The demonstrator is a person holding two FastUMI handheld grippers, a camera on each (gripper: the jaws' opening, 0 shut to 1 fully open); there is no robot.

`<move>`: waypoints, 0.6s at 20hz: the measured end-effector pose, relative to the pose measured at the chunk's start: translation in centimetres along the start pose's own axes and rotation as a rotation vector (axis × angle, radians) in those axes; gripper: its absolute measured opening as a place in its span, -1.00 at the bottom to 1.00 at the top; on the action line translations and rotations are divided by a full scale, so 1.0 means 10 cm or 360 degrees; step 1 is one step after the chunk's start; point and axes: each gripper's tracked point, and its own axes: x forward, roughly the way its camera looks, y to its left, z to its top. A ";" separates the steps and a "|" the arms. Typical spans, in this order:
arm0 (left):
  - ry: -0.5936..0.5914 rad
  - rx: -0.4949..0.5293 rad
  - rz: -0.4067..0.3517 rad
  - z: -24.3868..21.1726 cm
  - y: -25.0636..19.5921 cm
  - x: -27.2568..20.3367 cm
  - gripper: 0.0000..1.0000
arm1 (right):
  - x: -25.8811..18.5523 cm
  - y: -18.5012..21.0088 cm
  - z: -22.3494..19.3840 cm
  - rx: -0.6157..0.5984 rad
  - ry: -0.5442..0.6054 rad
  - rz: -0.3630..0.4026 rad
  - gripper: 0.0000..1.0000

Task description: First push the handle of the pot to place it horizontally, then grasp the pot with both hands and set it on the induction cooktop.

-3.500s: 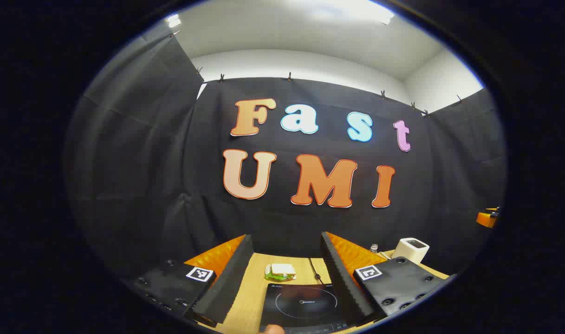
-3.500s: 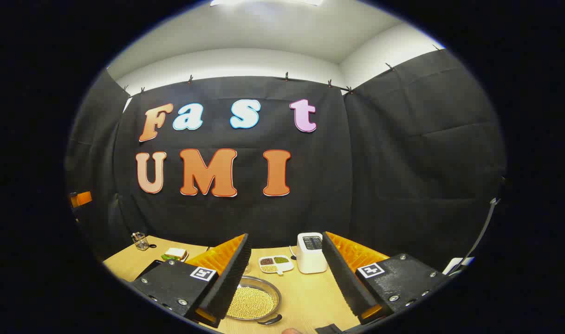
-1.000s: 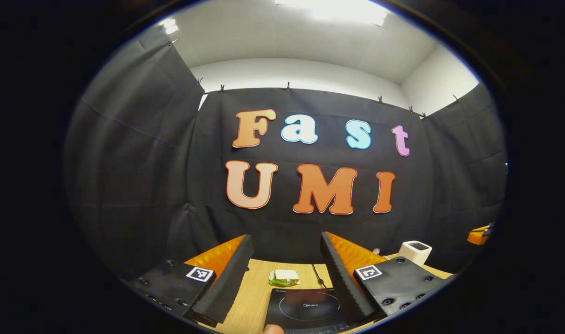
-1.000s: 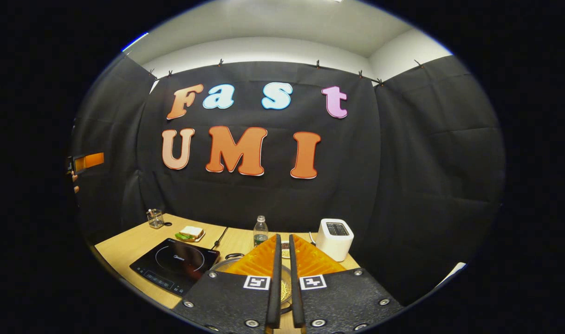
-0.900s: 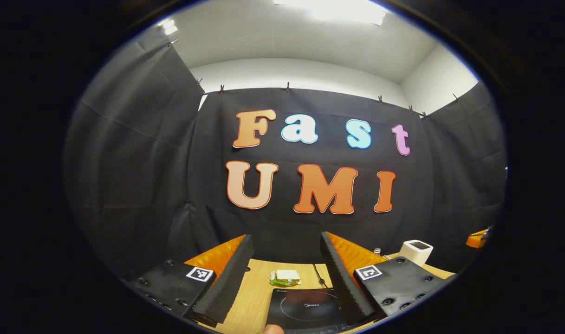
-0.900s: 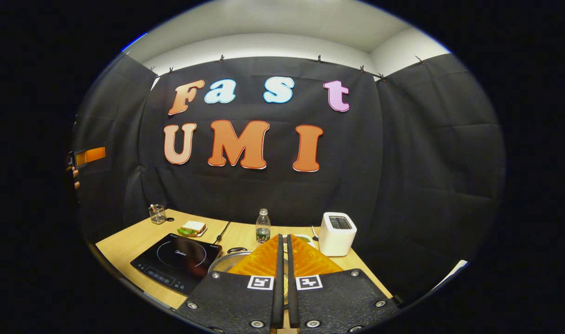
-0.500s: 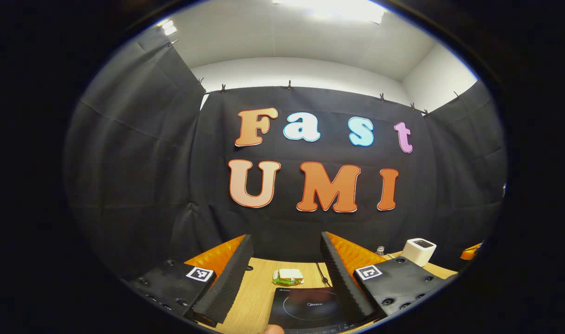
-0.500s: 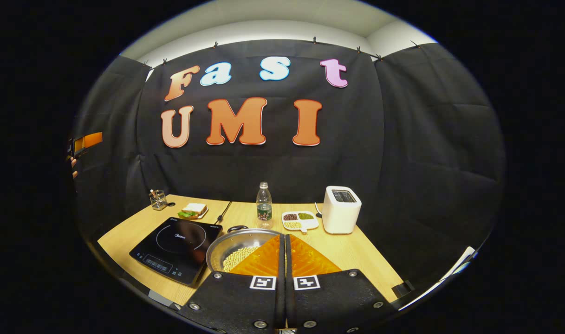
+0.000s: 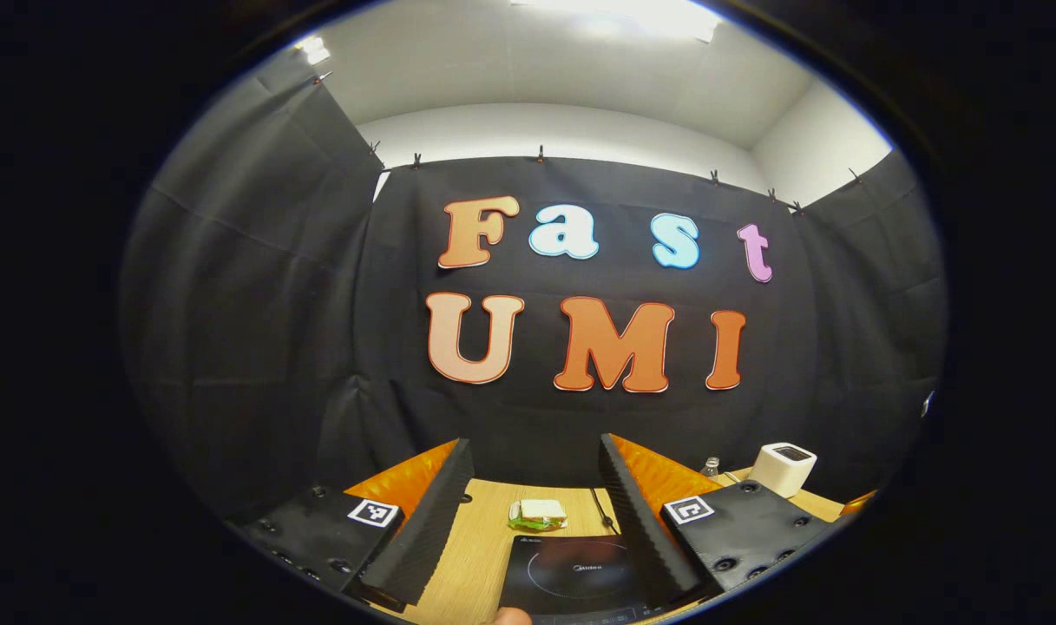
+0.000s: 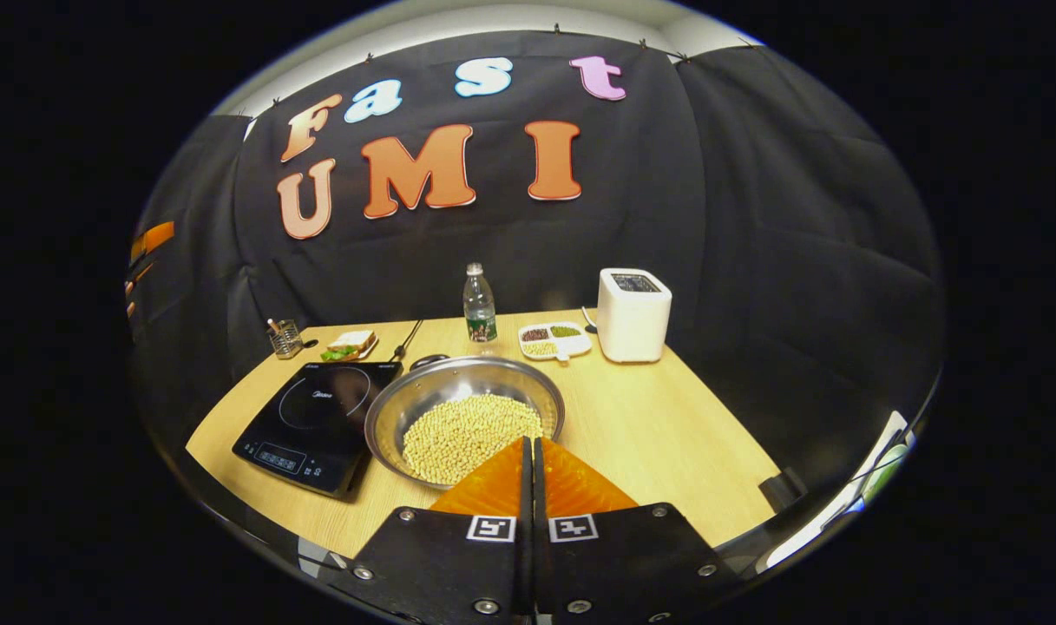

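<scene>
1. Right gripper view: your right gripper (image 10: 528,447) has its two fingers pressed together with nothing between them. It hangs over the near rim of the pot (image 10: 464,419).
2. The pot is a round metal bowl full of pale beans. It sits on the table (image 10: 666,434), just to the right of the cooktop (image 10: 315,412), and its rim looks like it touches the cooktop's edge.
3. You can see one dark pot handle (image 10: 428,360) at the far rim, pointing away from you.
4. The cooktop is flat and black, with nothing on it.
5. Behind the pot stand a bottle (image 10: 479,304), a small dish (image 10: 555,339) with three kinds of beans, and a white toaster (image 10: 633,314).
6. Far left on the table are a sandwich (image 10: 347,345) and a little glass cup (image 10: 285,338).
7. Left gripper view: your left gripper (image 9: 534,482) has its fingers spread wide and holds nothing.
8. Between those fingers you see the cooktop (image 9: 580,577) and, past it, the sandwich (image 9: 537,514).
9. The toaster (image 9: 781,469) and the bottle (image 9: 711,468) are off to the right.
</scene>
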 end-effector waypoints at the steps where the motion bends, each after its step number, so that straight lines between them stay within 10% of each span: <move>1: 0.0002 0.0006 0.0005 -0.01 0.00 0.02 0.91 | 0.02 0.00 -0.08 -0.0004 0.0023 0.0000 -1.00; 12: 0.0039 0.0006 -0.0022 -0.13 -0.09 0.06 0.91 | 0.18 0.32 -0.69 -0.0073 0.0240 0.0093 -1.00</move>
